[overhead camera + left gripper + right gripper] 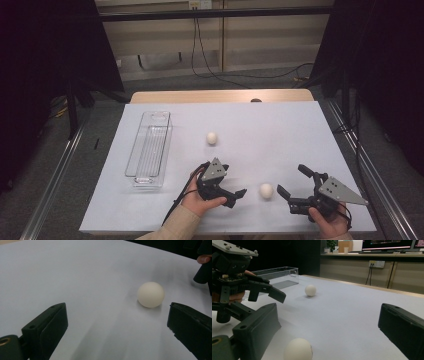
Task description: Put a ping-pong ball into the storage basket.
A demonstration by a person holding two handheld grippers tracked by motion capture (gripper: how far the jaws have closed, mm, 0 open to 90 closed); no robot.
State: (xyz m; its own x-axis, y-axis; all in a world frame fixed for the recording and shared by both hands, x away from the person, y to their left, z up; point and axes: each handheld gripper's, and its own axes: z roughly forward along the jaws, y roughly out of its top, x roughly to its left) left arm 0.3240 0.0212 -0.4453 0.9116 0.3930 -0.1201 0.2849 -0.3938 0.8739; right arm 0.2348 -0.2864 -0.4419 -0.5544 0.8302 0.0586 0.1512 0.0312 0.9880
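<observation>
In the high view a white ball (pixel 266 191) lies on the white sheet (pixel 260 130) in the lower middle of the frame, between the left gripper (pixel 231 188) and the right gripper (pixel 295 180), touching neither. Both stand wide open with nothing in their jaws — the left one's jaws point right toward the ball, the right one's point left toward it.

In the left gripper view the ball (pixel 150 294) sits right of centre, just beyond the right-hand jaw, with bare sheet between it and both jaws. In the right gripper view it (pixel 298 349) shows at the bottom edge, just beside the left-hand jaw.

A second ball (pixel 212 138) rests well apart, near the middle of the frame. At centre left lies a clear tray (pixel 150 148), long and narrow, with nothing in it as far as can be seen. Nothing lies between the grippers and the near ball.

Upper frame: a wooden table edge (pixel 220 95), cables (pixel 210 70) on the floor and a wall socket (pixel 199 4). No writing can be read.
</observation>
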